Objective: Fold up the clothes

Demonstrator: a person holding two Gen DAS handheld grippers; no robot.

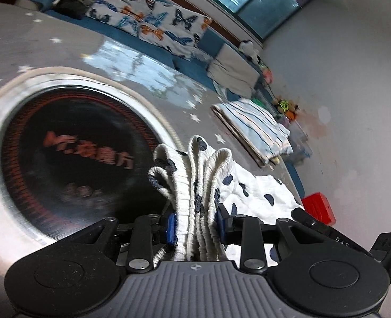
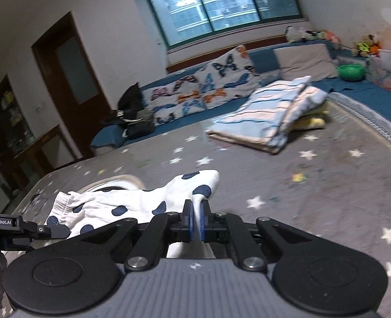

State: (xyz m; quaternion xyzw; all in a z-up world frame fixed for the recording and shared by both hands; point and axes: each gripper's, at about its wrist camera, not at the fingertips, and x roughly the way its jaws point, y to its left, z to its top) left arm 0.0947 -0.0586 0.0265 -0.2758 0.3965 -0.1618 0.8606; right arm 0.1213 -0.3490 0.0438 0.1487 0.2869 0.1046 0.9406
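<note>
A small white garment with dark blue dots (image 1: 251, 190) is held between both grippers above a grey star-patterned table cover (image 1: 63, 50). My left gripper (image 1: 195, 228) is shut on its bunched elastic waistband (image 1: 195, 164). My right gripper (image 2: 195, 221) is shut on the other end of the garment (image 2: 195, 185), which stretches left toward the left gripper (image 2: 23, 228). The cloth hangs between them, just over the table cover (image 2: 315, 193).
A round black hotplate with a metal rim (image 1: 63, 148) is set in the table under the left gripper. A folded striped cloth pile (image 2: 269, 114) lies further back. Butterfly cushions (image 2: 203, 87) sit on the blue bench. A red box (image 1: 318, 206) is on the floor.
</note>
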